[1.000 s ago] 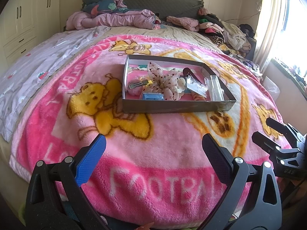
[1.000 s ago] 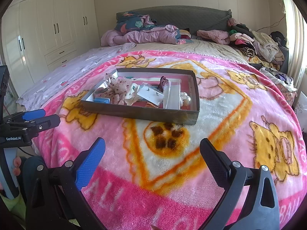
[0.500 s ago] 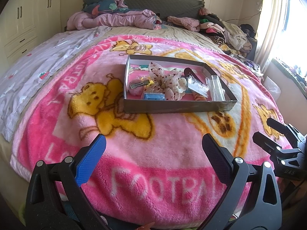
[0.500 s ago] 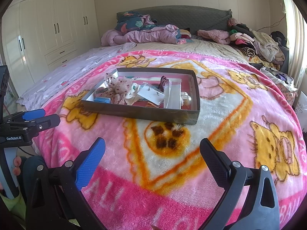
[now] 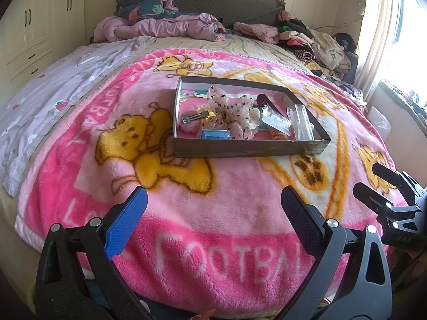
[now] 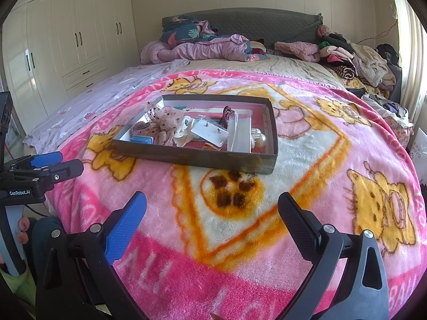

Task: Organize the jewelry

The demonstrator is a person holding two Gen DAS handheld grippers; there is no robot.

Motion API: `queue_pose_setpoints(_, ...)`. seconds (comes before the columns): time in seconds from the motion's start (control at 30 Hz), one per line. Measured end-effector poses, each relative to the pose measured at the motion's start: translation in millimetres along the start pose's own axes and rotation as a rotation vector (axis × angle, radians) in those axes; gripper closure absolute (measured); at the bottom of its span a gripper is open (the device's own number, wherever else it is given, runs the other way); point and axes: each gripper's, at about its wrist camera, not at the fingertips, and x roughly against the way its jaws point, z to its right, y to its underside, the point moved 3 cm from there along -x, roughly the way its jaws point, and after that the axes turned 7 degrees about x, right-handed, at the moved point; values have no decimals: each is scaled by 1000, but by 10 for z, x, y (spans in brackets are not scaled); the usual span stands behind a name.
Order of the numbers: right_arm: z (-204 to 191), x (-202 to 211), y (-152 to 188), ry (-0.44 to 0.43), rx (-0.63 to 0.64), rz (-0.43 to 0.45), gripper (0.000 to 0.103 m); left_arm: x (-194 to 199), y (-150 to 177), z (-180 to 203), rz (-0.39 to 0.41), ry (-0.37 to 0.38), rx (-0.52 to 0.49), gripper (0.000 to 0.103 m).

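Barely anything has shifted since the earlier frames: both tools hover low in frame. Pink blanket (image 5: 186,208) fills the view, grey tray (image 5: 248,150) sits centre frame, well beyond the fingertips. Left gripper (image 5: 213,200) spread wide, empty; right gripper (image 6: 212,205) likewise. Inside the tray: spotted bow (image 5: 232,112), blue box (image 5: 215,134), clear case (image 5: 303,123).

— What covers the bed?
— A pink blanket (image 5: 186,226) with yellow bears, filling the centre.
— And behind it?
— Crumpled bedding (image 6: 197,48) at top centre, piled clothes (image 6: 357,58) upper right, a white wardrobe (image 6: 66,32) upper left.
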Motion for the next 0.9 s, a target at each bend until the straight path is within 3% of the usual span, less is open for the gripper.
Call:
queue_pose_setpoints(0.67, 3, 3, 23, 10, -12, 0, 7, -112, -55, -140, -2, -29, 39, 11)
queue_pose_setpoints(0.8, 184, -27, 48, 49, -56, 3, 6, -296, -161, -416, -9, -95, 93, 11)
queue_pose_setpoints(0.9, 594, -121, 64, 122, -117, -6, 6, -551, -324, -811, -25, -178, 152, 11)
